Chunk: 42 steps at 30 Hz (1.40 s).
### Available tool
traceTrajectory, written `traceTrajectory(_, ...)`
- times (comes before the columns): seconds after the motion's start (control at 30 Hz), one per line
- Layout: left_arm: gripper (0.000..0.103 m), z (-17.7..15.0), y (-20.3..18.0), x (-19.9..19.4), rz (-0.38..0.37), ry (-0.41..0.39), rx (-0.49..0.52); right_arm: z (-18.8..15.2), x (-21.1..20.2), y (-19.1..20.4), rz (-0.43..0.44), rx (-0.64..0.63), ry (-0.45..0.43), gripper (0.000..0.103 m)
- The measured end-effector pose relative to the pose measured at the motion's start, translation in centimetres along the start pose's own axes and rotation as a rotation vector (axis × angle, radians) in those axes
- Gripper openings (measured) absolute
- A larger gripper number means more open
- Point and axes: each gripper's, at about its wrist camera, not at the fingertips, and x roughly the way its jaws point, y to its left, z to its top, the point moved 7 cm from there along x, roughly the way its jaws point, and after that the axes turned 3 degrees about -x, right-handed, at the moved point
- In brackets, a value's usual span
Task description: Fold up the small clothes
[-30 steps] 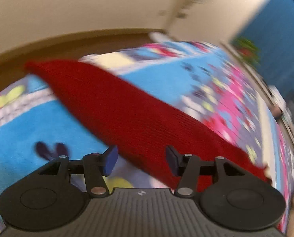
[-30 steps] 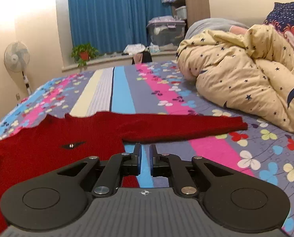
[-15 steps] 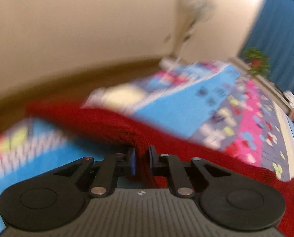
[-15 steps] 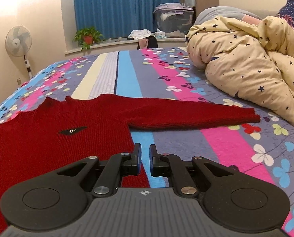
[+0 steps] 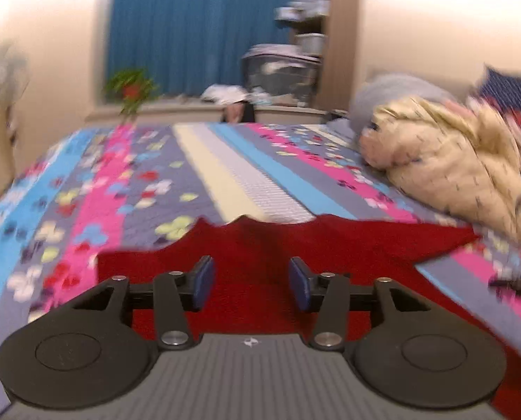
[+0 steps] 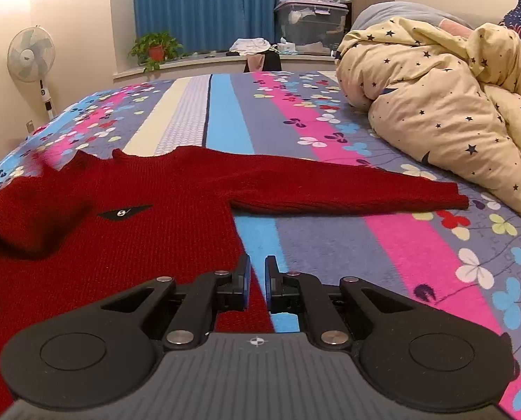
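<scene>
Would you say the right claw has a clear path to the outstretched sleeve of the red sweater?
Probably yes: the sleeve lies flat on the bedspread ahead of the shut right claw, with nothing between; the star-print duvet sits beyond its cuff.

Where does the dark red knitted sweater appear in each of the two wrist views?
Left wrist: the dark red knitted sweater lies across the lower middle, behind the gripper fingers.
Right wrist: it fills the lower left, one sleeve stretching right.
Shared landmark: the blue curtain, top centre.
</scene>
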Motion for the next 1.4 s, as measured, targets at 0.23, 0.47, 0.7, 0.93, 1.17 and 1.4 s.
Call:
traceTrajectory(0.23, 0.053, -0.6, 13.2, -0.1, 0.349, 0.12, -0.387, -0.2, 1.8, 4.2, 0.102, -0.006, 0.026, 0.009)
traceTrajectory(0.47, 0.053, -0.6, 18.4, -1.2, 0.404, 0.134, -0.555, 3.6, 7.5, 12.6, 0.266, 0.186, 0.045, 0.048)
traceTrajectory(0.7, 0.053, -0.5, 19.0, -2.0, 0.38, 0.134, -0.6, 9.4, 14.8, 19.9, 0.258, 0.27, 0.115, 0.056)
traceTrajectory(0.93, 0.053, -0.9, 19.2, -1.3, 0.348, 0.16, -0.618, 11.6, 20.1, 23.2, 0.101, 0.06, 0.238, 0.013)
traceTrajectory(1.17, 0.053, -0.5, 17.9, -1.1, 0.296, 0.16, -0.616, 16.9, 10.0, 14.8, 0.089, 0.298, -0.287, 0.012)
traceTrajectory(1.4, 0.053, -1.4, 14.2, 1.1, 0.244, 0.222, -0.484, 5.9, 15.5, 6.1, -0.024, 0.469, 0.102, 0.018)
